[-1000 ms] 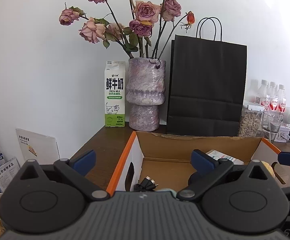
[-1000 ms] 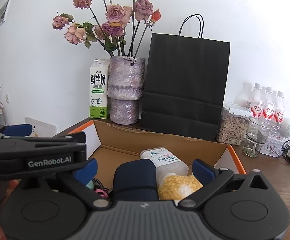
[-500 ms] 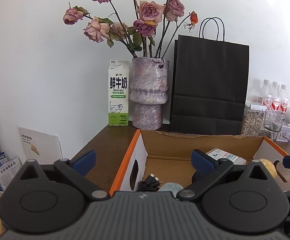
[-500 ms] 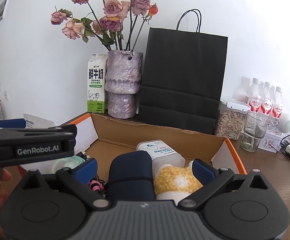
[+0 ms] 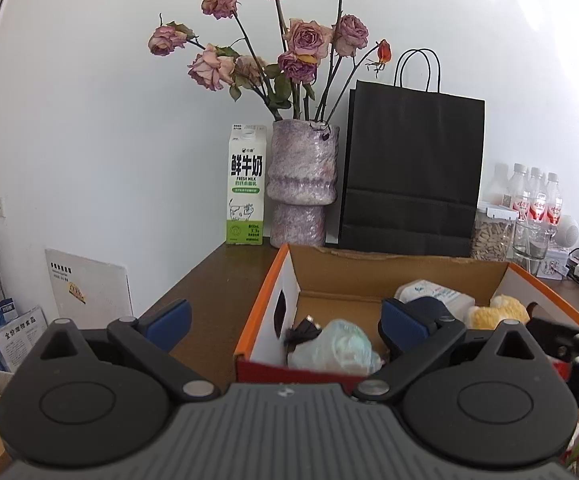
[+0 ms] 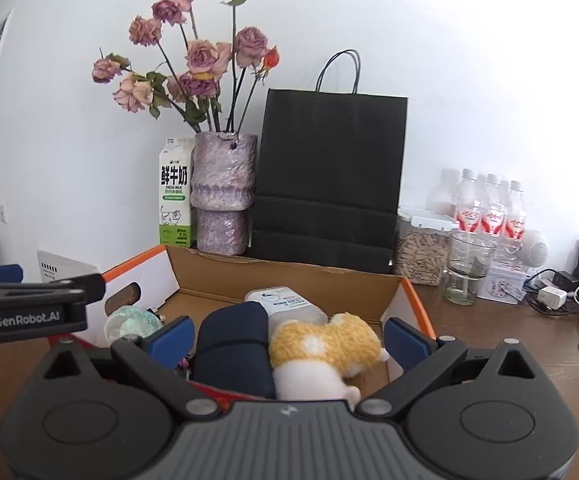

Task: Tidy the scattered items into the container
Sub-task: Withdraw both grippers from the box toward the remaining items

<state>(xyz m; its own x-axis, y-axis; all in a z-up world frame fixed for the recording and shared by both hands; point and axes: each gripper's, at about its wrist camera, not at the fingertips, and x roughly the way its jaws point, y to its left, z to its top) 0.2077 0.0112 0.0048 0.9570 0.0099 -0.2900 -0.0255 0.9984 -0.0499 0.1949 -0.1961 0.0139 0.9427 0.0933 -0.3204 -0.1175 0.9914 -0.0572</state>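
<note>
Nearest in each wrist view, the gripper's black body fills the bottom of the frame and hides the front of the cardboard box. The left gripper (image 5: 285,318) has its jaws spread wide and holds nothing; one blue pad hangs over the brown surface (image 5: 217,280), the other over the box interior. The right gripper (image 6: 285,338) is likewise wide open and empty, its pads above the box's contents without touching them.

The cardboard box (image 6: 285,278), orange-edged with two flaps raised, sits on the surface. Five items show inside: a dark blue roll (image 6: 233,340), a yellow and white plush toy (image 6: 325,346) just beside it, a white plastic container (image 6: 285,304) behind both, a pale bundle in clear wrap (image 5: 335,346) at the left end, and a black cable (image 5: 303,326) partly buried behind that. A small pink thing by the roll is too hidden to name.

Behind the box, against the wall, stand one milk carton (image 5: 246,190), one vase of dried roses (image 5: 300,184), and one black paper bag (image 5: 411,176). Farther right are a jar of pellets (image 6: 423,250), an empty glass (image 6: 467,268), and three or four bottles (image 6: 489,208), overlapping and hard to count.
</note>
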